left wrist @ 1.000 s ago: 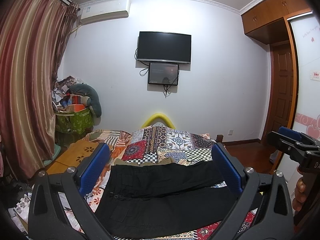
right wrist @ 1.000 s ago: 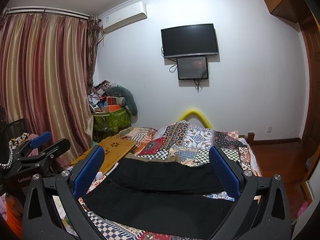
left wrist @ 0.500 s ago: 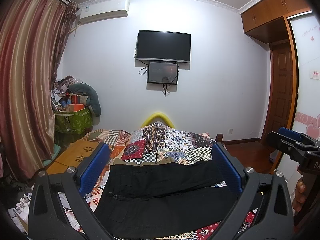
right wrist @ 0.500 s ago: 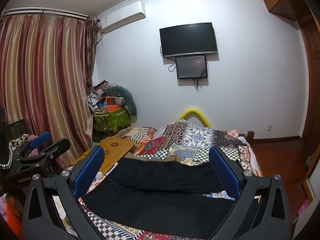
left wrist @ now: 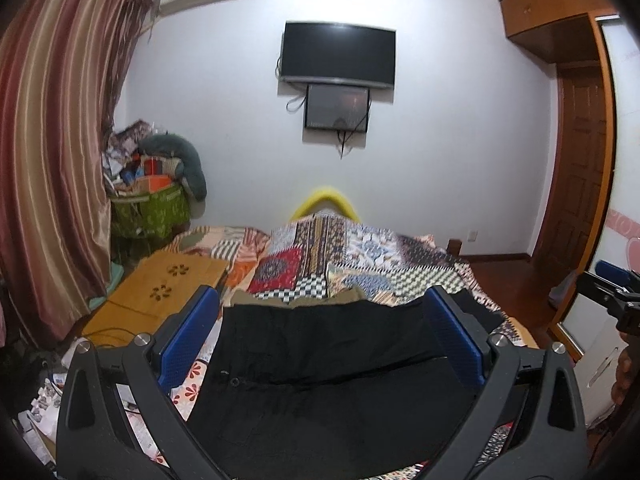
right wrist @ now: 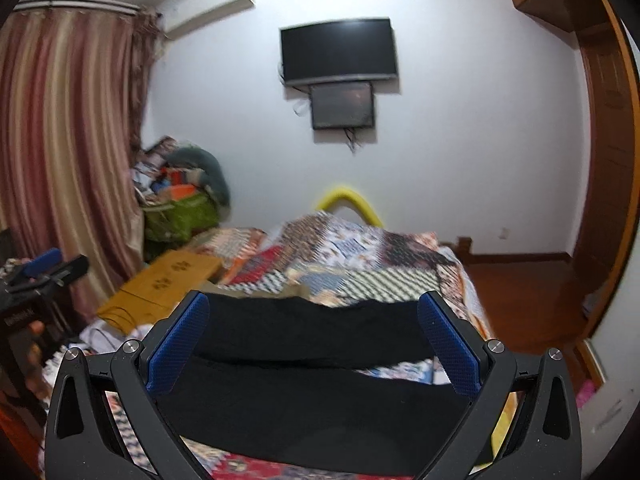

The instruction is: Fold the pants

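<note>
Closest in, the left gripper [left wrist: 322, 304] is spread wide, its blue-padded fingers [left wrist: 186, 340] empty and hanging above the black pants [left wrist: 320, 380], touching nothing. The right gripper [right wrist: 314, 308] is spread just as wide over the same garment and also holds nothing; its view is smeared with motion blur. Each tool shows in the other's picture: the right one at about three o'clock in the left view, the left one at about nine o'clock in the right view. The pants lie flat on the near end of the bed, filling the six o'clock stretch of both views, with the two legs running crosswise and a button fly visible toward the left side. A strip of khaki cloth [left wrist: 328, 298] peeks out just past their far edge. Beyond that spreads the patchwork quilt [left wrist: 360, 256], and at about nine o'clock a wooden lap table [left wrist: 160, 292] sits on the bed's edge. Farther back a yellow headboard arch [left wrist: 320, 200] rises at the wall, a green bag [left wrist: 152, 212] heaped with clutter stands at ten o'clock beside the striped curtain [left wrist: 52, 140], and a television [left wrist: 338, 56] hangs at twelve o'clock.
</note>
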The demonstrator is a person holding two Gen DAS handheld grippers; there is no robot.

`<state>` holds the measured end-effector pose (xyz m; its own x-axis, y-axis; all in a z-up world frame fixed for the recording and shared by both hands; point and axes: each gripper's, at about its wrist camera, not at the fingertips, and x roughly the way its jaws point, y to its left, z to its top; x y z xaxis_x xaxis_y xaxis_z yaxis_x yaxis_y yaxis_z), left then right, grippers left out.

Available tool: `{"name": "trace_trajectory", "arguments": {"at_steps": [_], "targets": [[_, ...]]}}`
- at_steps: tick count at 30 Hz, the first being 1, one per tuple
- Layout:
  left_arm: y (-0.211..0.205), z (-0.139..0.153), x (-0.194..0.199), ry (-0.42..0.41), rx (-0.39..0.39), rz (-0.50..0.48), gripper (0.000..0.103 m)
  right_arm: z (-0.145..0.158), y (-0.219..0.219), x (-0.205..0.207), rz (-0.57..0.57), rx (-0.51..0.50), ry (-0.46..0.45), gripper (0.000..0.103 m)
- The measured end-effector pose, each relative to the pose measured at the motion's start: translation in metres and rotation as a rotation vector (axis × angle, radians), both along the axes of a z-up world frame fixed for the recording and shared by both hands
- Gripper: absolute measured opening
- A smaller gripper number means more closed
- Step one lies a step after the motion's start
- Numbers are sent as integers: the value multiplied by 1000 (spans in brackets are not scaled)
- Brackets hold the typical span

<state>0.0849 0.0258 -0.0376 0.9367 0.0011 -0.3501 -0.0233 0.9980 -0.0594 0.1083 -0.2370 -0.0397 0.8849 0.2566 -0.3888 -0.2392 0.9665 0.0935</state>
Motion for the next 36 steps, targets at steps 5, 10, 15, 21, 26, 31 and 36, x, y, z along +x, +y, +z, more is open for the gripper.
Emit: {"name": "trace_trajectory", "arguments": {"at_steps": [5,10,15,21,26,31,36], "targets": [[14,-28,42,71,26,29,103,-23,-27,29,-79,-15,80,103],[29,-59,89,151,87,64,103,-42,-54,57,-156,-50,135,103],[59,-84,134,211,77,106,103,-64,-77,90,-240,-100,187,103],[102,-125,183,308,26,119,103,-100,-98,131,-296,-162,287,103],[123,-162,223,415,12,151,103,-134,-122,162,-322,-152,370,103],[141,-203,271,536,-2,168,90,-162,-135,184,-327,-150,435,103],[162,-240,310,633,-47,221,89,-185,-146,204,-323,-121,500,102]]}}
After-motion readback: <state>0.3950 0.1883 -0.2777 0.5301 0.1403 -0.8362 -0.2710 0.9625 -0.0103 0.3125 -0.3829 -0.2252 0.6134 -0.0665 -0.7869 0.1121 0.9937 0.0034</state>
